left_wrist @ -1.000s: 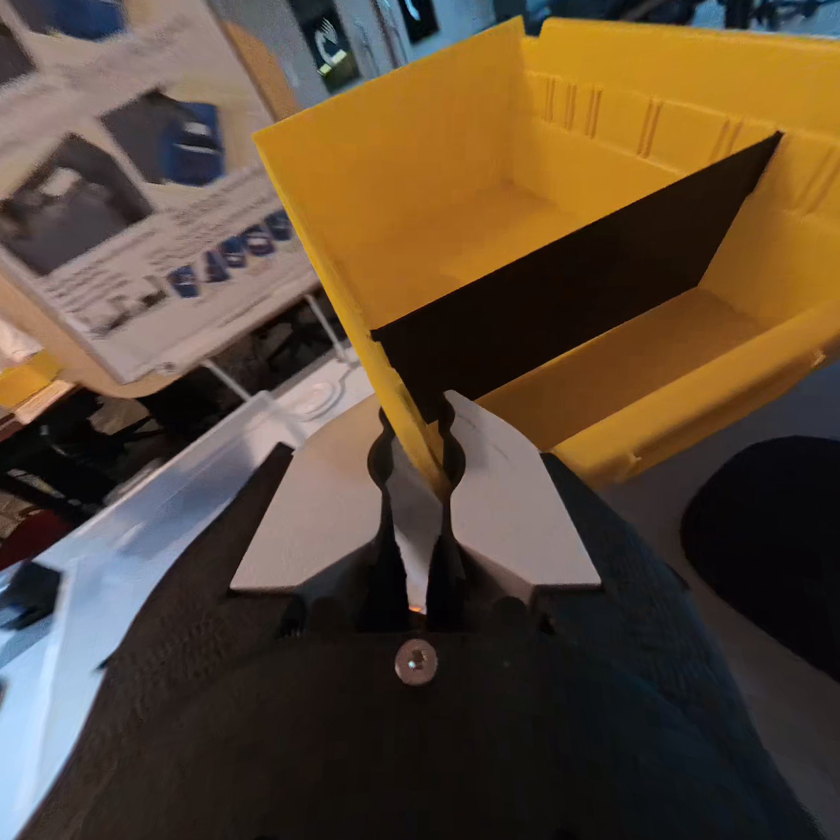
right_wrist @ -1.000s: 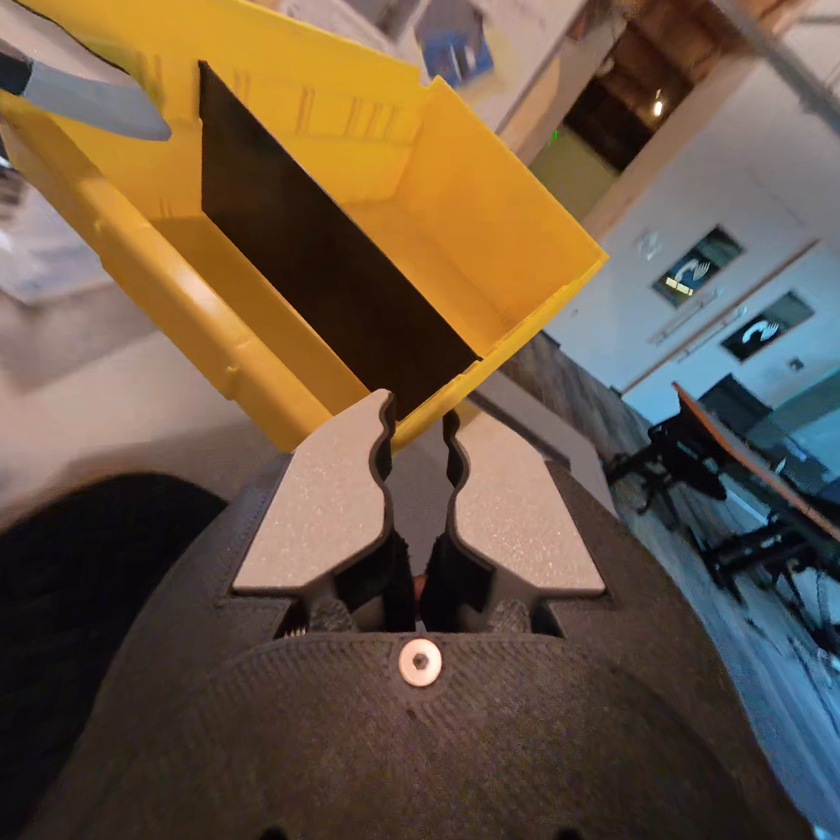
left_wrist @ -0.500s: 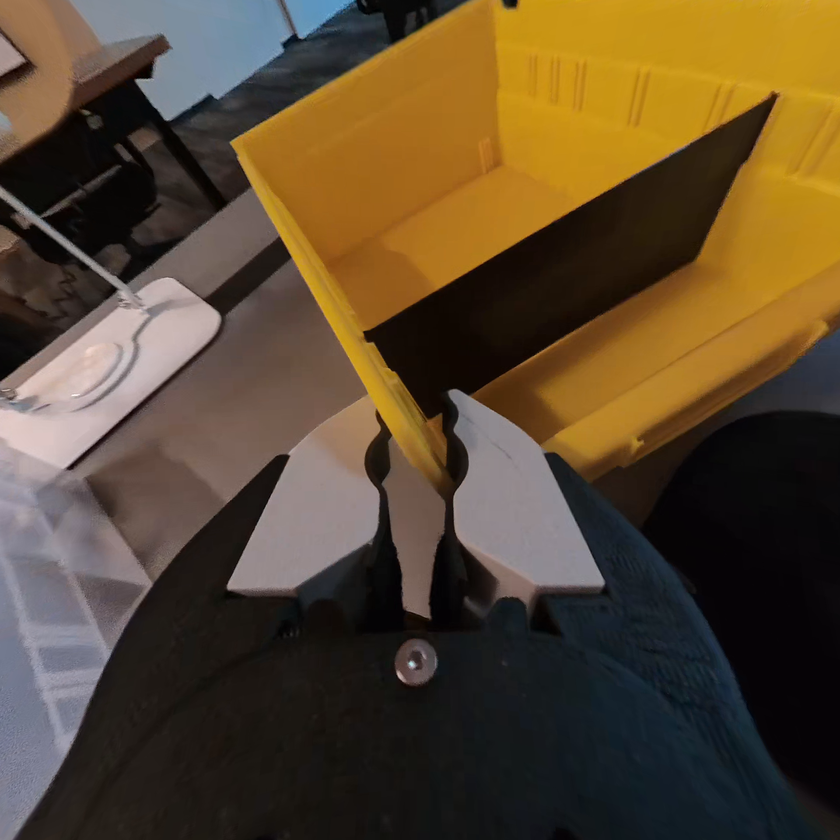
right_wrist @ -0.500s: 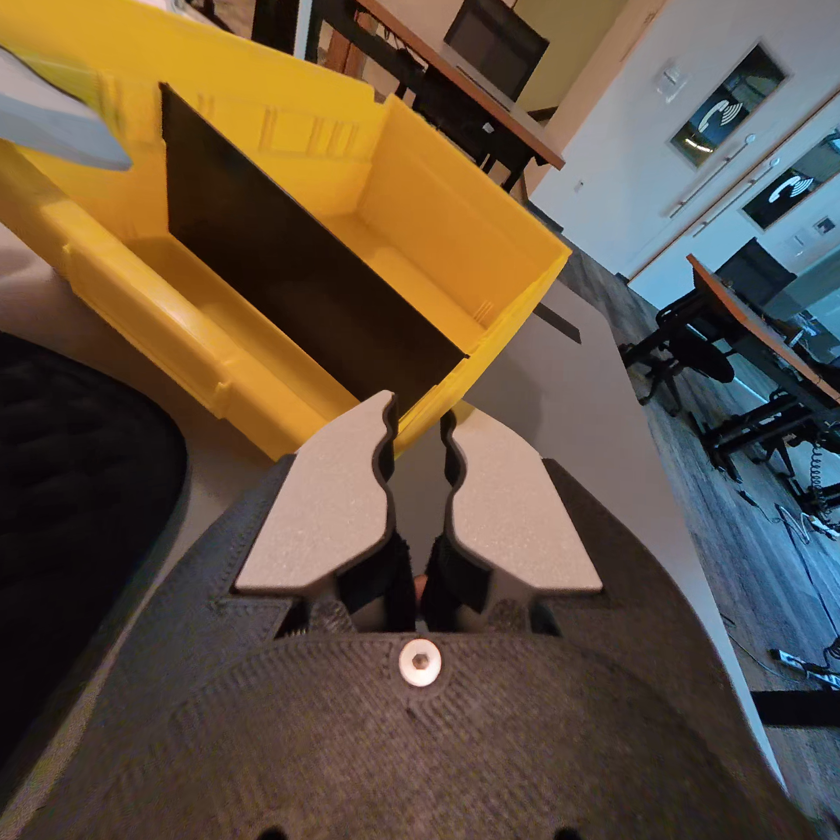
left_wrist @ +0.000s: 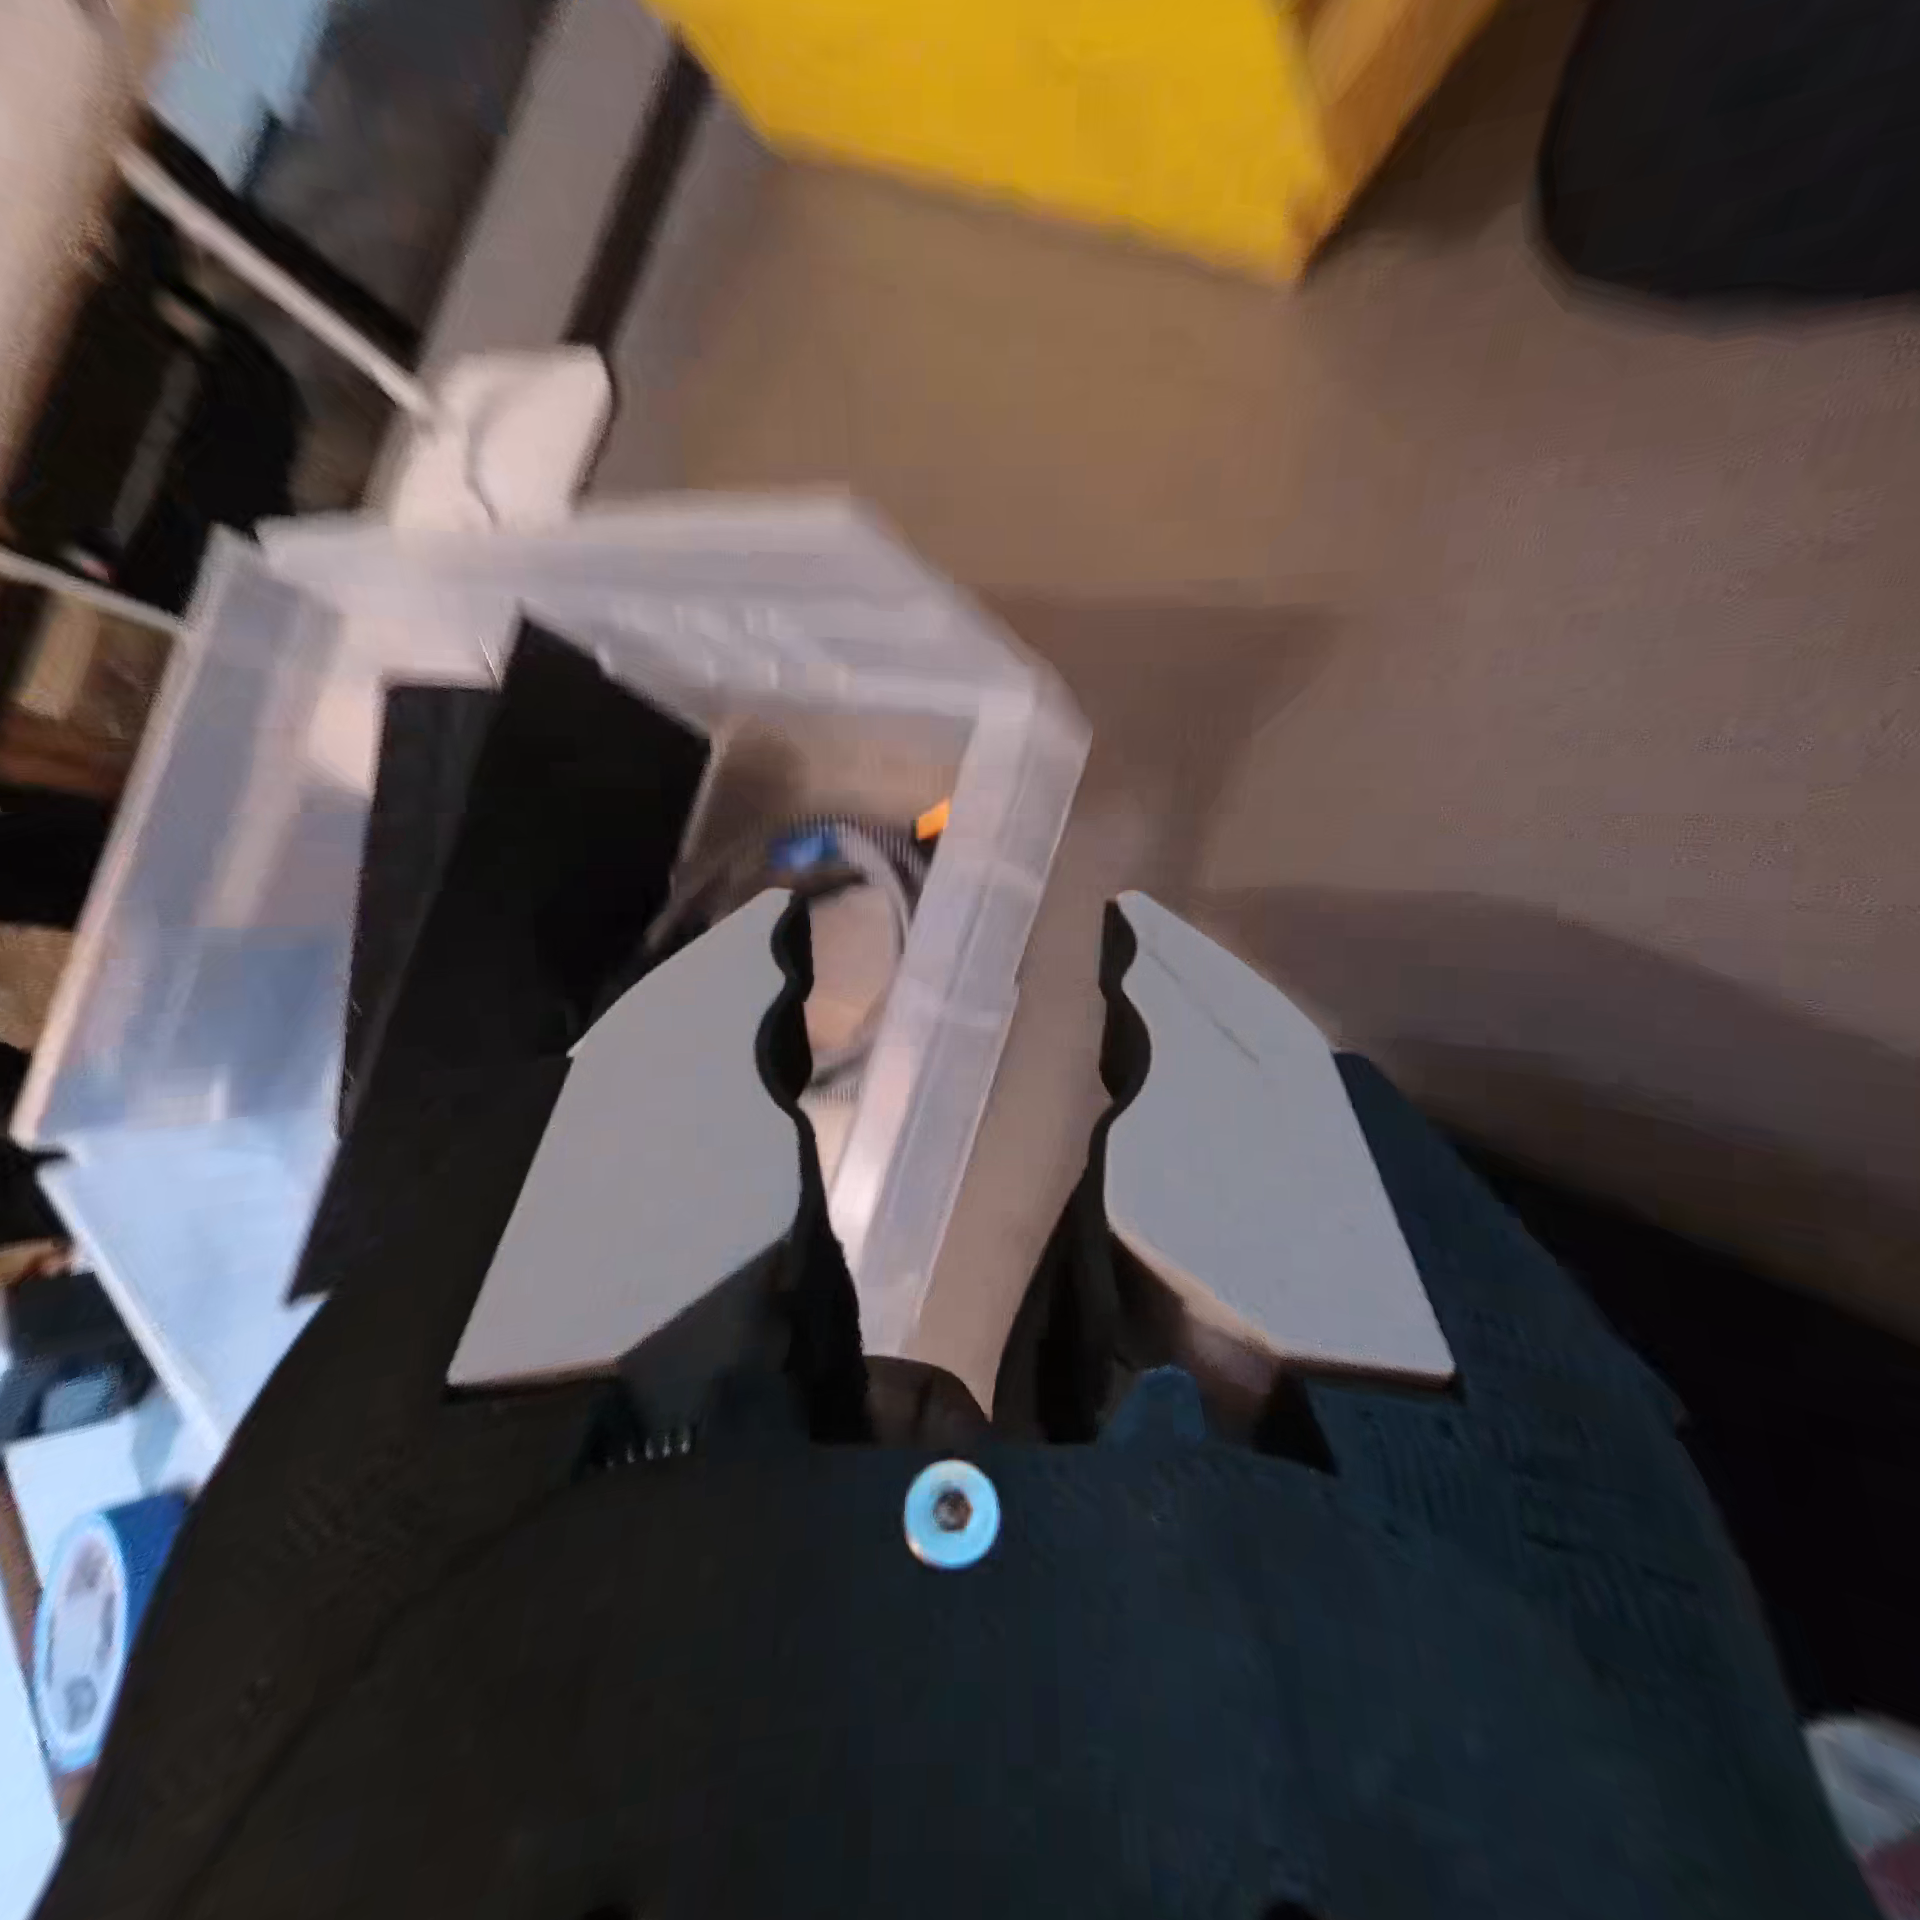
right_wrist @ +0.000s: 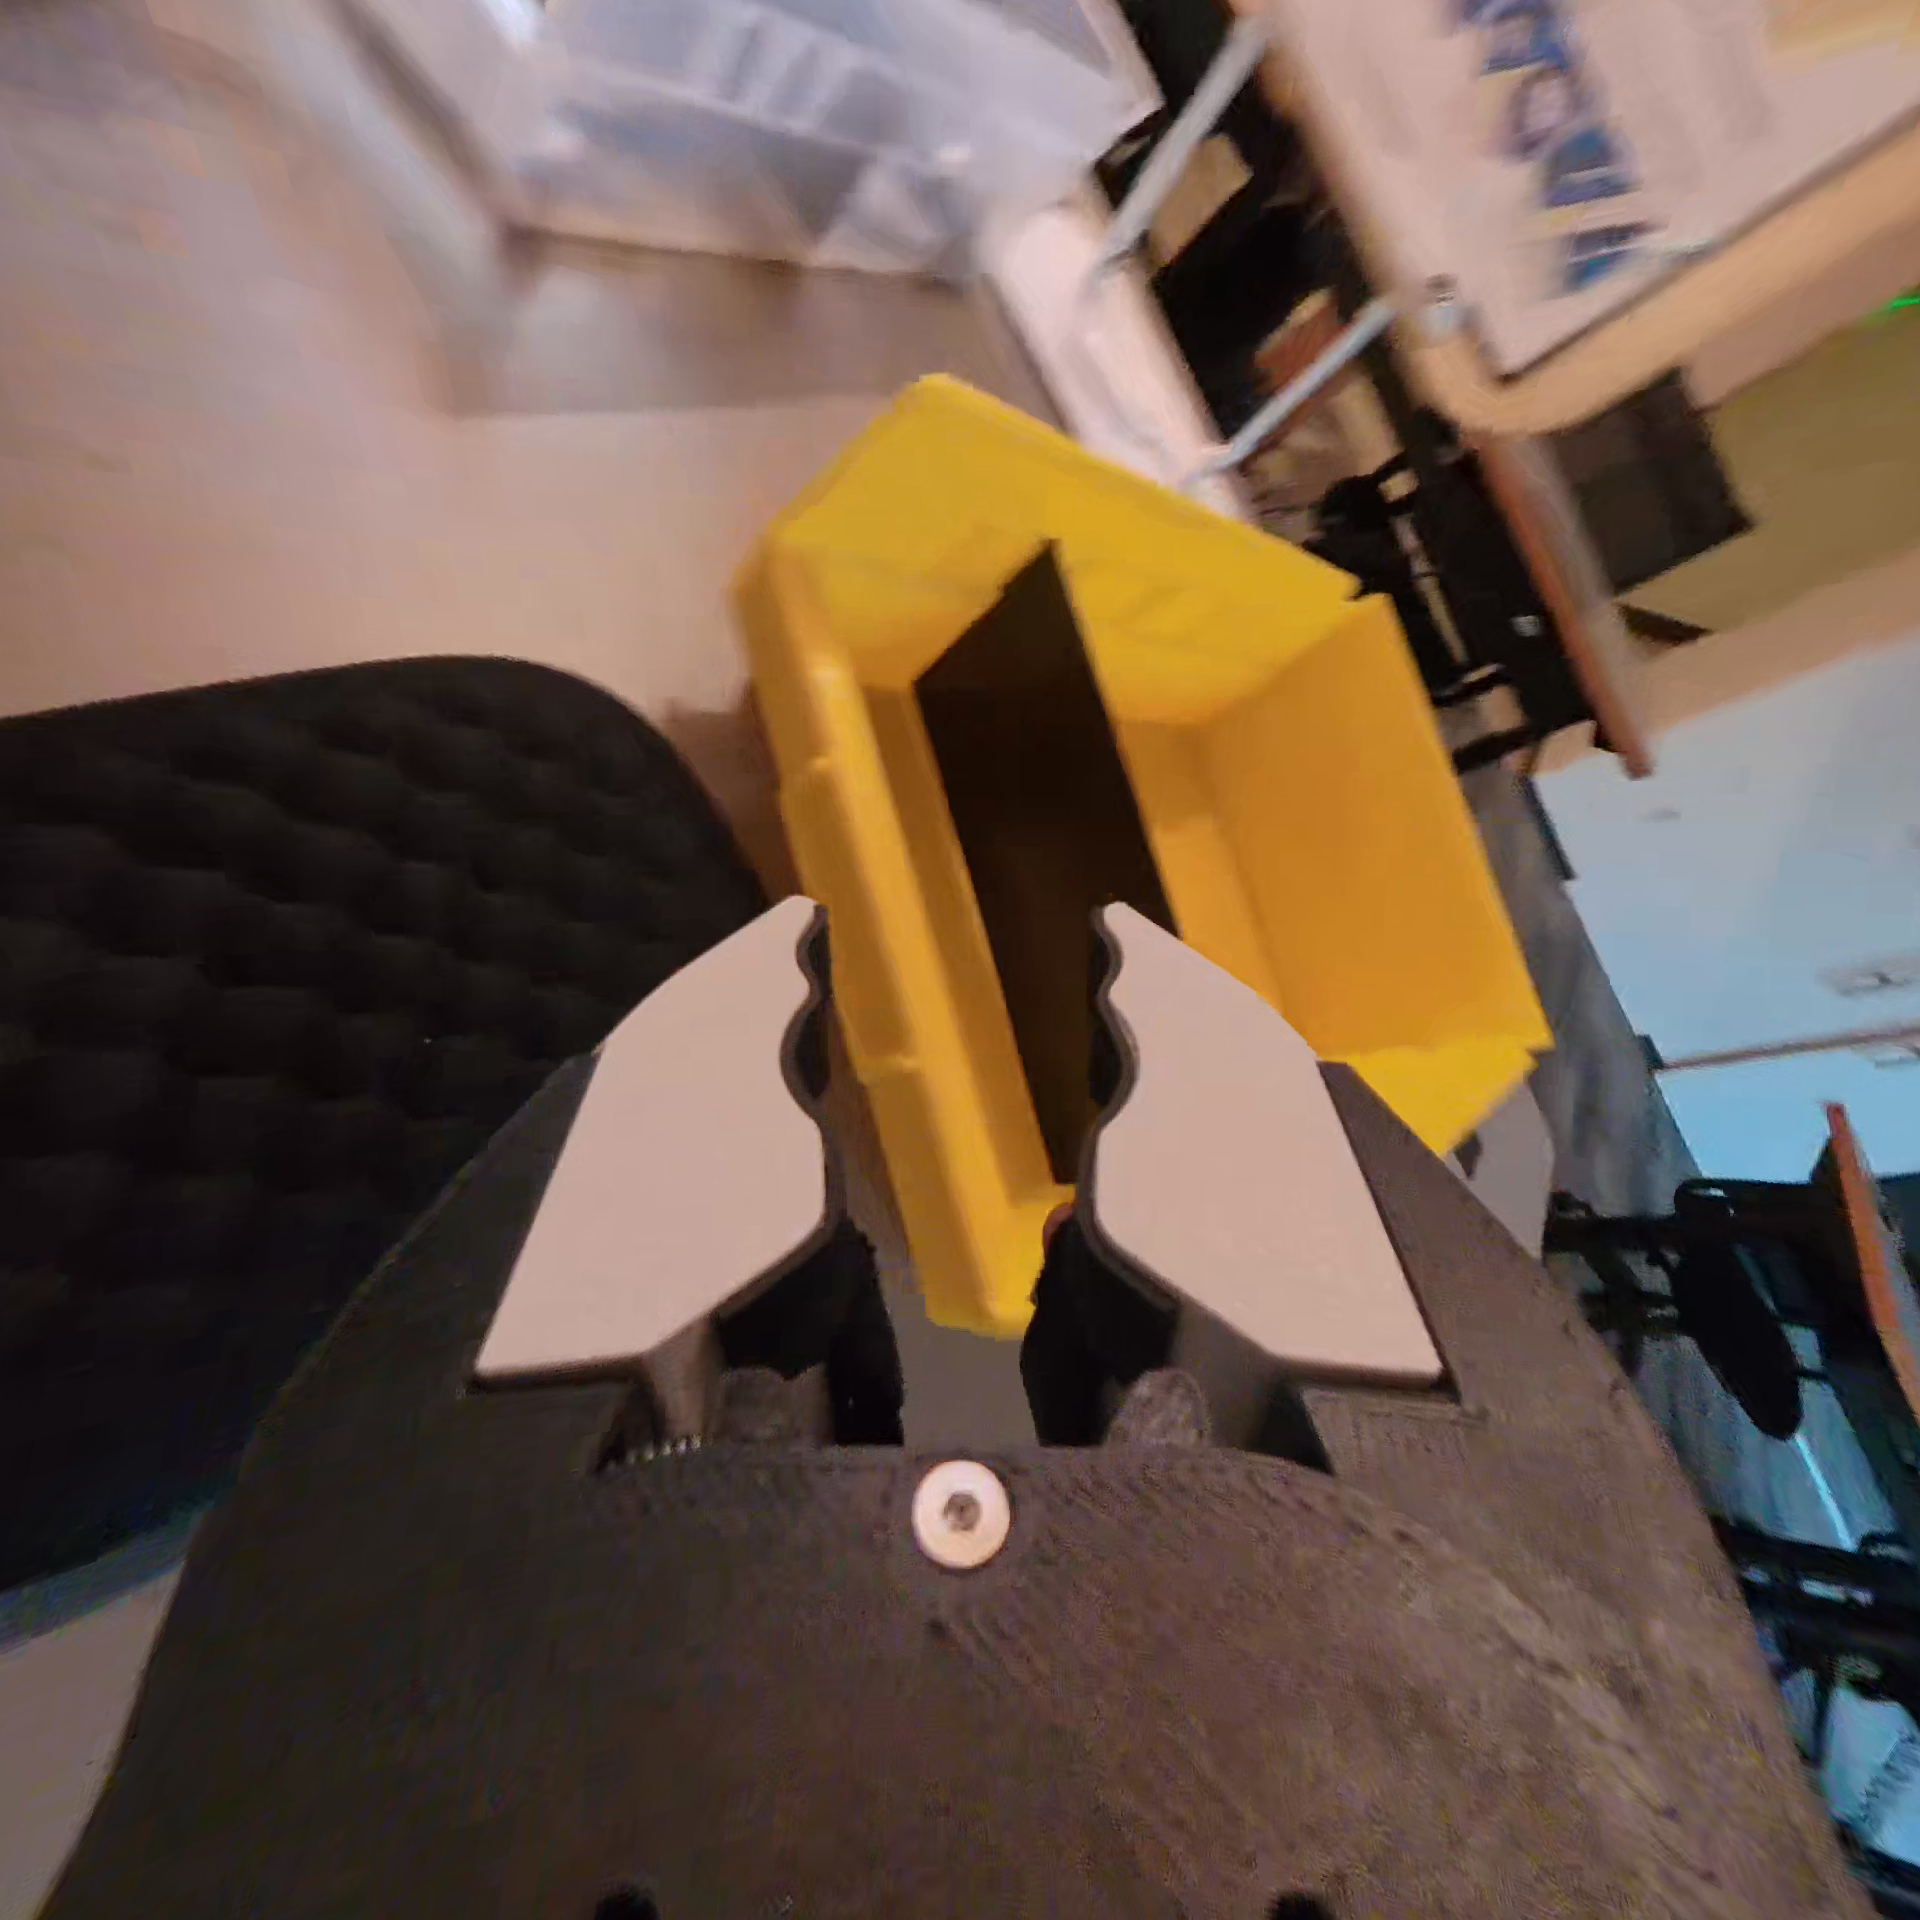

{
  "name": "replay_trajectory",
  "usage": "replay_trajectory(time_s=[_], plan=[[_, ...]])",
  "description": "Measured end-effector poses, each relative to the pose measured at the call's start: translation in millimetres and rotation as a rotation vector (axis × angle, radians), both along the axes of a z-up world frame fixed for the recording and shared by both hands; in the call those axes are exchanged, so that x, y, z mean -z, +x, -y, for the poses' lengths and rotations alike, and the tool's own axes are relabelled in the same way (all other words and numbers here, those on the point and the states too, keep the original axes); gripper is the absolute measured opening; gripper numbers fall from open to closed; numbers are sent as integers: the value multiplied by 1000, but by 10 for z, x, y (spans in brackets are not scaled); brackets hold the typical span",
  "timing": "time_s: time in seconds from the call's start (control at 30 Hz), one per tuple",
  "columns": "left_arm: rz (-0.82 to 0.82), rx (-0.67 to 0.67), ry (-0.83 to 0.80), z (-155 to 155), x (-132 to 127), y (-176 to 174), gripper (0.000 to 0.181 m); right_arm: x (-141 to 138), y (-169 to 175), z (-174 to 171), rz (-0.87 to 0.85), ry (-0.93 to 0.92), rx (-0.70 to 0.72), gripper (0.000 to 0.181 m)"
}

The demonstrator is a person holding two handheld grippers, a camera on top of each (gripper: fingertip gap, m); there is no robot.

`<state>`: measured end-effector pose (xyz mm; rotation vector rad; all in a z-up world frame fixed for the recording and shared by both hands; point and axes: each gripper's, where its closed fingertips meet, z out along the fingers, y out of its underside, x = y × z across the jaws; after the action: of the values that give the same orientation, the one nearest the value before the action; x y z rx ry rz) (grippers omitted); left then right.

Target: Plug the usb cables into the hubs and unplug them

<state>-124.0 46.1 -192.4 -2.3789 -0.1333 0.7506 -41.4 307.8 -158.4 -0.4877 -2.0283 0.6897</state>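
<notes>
Your left gripper [left_wrist: 951, 925] stands with jaws spread, straddling the near wall of a clear plastic bin [left_wrist: 665, 623] without pinching it; a black divider [left_wrist: 499, 914] splits that bin. The usb cables [left_wrist: 852, 883] show only as a blurred coil with blue and orange tips inside it. Your right gripper [right_wrist: 956, 935] is likewise released, jaws apart over the front rim of the yellow bin [right_wrist: 1340, 831], beside a black pad [right_wrist: 312, 987]. Any lettering is too blurred to read.
</notes>
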Motion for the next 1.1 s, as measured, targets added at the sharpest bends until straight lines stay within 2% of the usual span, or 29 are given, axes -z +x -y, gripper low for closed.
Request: replay_trajectory(time_s=[0.13, 0.23, 0.33, 0.6, 0.93, 1.1], plan=[[58, -68, -70, 351, 289, -237, 52, 373, -235, 91, 131, 173, -5, 33], [125, -73, -165, 516, 531, -281, 43, 606, -333, 79, 251, 233, -9, 35], [103, -70, -192, 595, 545, -304, 39, 756, -378, -34, 332, 329, 29, 31], [125, -147, -188, 1071, 531, -267, 41, 758, -300, -367, 348, 320, 113, 32], [90, -252, -293, 2203, 503, -103, 43, 745, 68, -1214, 334, 374, 222, 35], [122, -307, -348, 2715, 499, 134, 43, 734, 282, -1674, 315, 400, 262, 37]])
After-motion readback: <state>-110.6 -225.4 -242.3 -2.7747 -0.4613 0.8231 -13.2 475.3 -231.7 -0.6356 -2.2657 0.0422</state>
